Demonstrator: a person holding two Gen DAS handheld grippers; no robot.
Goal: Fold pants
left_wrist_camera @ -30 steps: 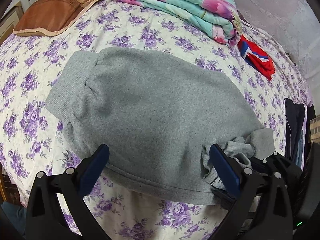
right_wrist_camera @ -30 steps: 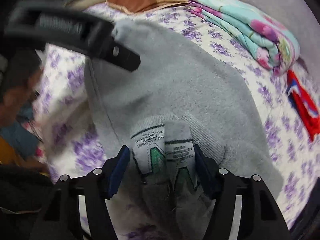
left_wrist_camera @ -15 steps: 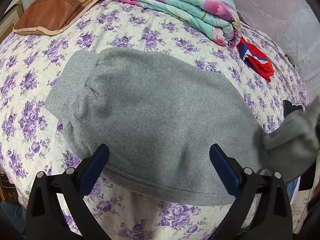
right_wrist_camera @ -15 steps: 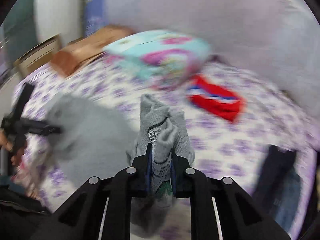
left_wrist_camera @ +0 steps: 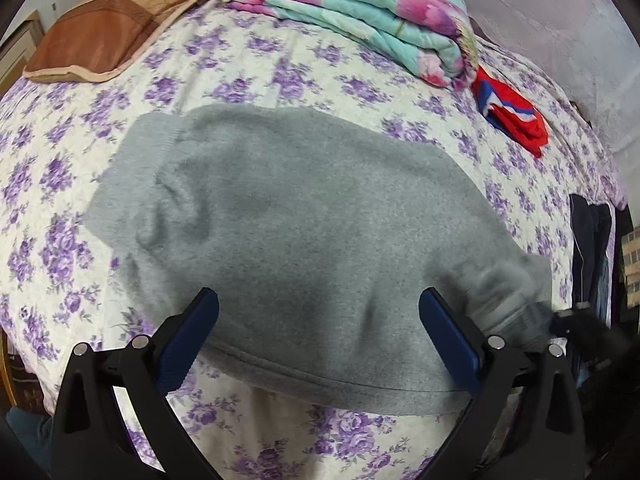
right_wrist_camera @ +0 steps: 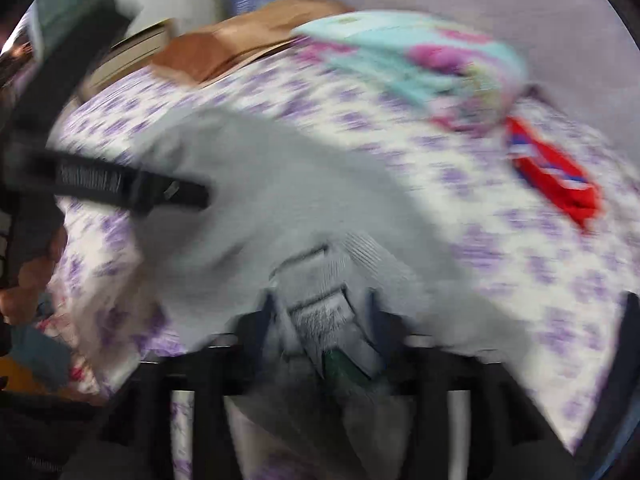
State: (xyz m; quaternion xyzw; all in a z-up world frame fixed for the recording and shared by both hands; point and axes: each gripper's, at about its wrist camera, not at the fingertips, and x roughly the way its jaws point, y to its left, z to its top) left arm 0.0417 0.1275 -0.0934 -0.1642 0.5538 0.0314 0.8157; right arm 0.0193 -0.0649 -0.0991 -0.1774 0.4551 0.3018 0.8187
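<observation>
Grey fleece pants [left_wrist_camera: 300, 220] lie folded across the flowered bed, cuffs at the left and waistband at the right. My left gripper [left_wrist_camera: 319, 300] hovers open over their near edge with nothing between its blue pads. My right gripper [right_wrist_camera: 318, 312] is at the waistband end; its jaws are opening, and the bunched waistband with its white labels [right_wrist_camera: 320, 308] sits loosely between them. This view is heavily blurred. In the left wrist view the right gripper [left_wrist_camera: 580, 320] is a dark smear by the pants' right end. The left gripper [right_wrist_camera: 128, 188] shows as a black bar over the pants [right_wrist_camera: 280, 184].
A folded turquoise and pink quilt [left_wrist_camera: 360, 12] and a brown pillow [left_wrist_camera: 112, 36] lie at the far side of the bed. A red and blue cloth [left_wrist_camera: 516, 124] lies to the right of the pants. Dark clothing [left_wrist_camera: 592, 248] lies at the right edge.
The right gripper closed on the waistband end and lifted it to the right. It has now come back down with it and parted its jaws. The left gripper stayed still.
</observation>
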